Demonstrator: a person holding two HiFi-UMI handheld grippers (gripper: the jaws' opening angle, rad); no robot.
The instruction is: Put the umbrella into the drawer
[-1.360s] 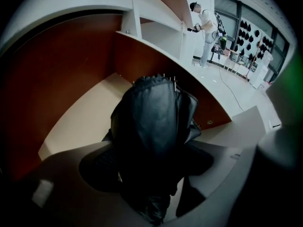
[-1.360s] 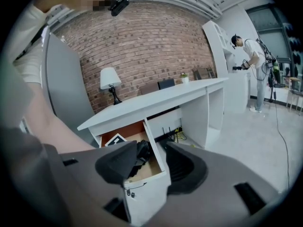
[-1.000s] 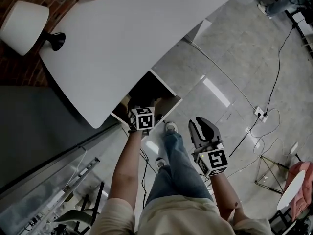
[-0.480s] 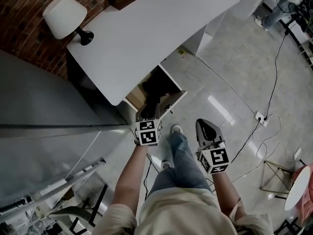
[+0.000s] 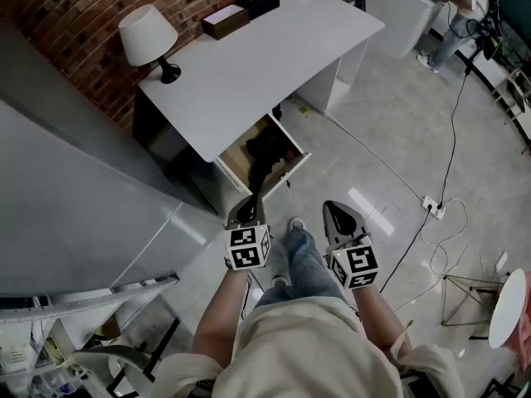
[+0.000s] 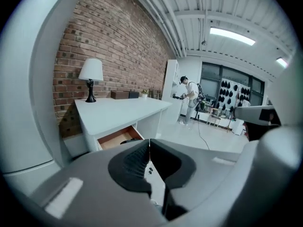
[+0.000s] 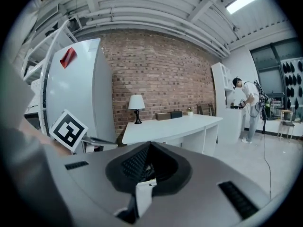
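**Item:** umbrella (image 5: 265,149), dark, folded.
**Loc.:** inside open drawer (image 5: 236,152) under white surface (image 5: 257,65). One end lies toward drawer front; can't tell if it overhangs.
**Left gripper** (image 5: 250,202): jaws have just been closing, pads together, nothing btwn.
**Right gripper** (image 5: 333,210): same, closed & empty.
**Position:** both grippers well apart from drawer, over floor.
**Step:** placement looks done.
**Next, prob.:** check umbrella sits fully in, then push drawer front straight w/ a closed gripper so nothing snags.
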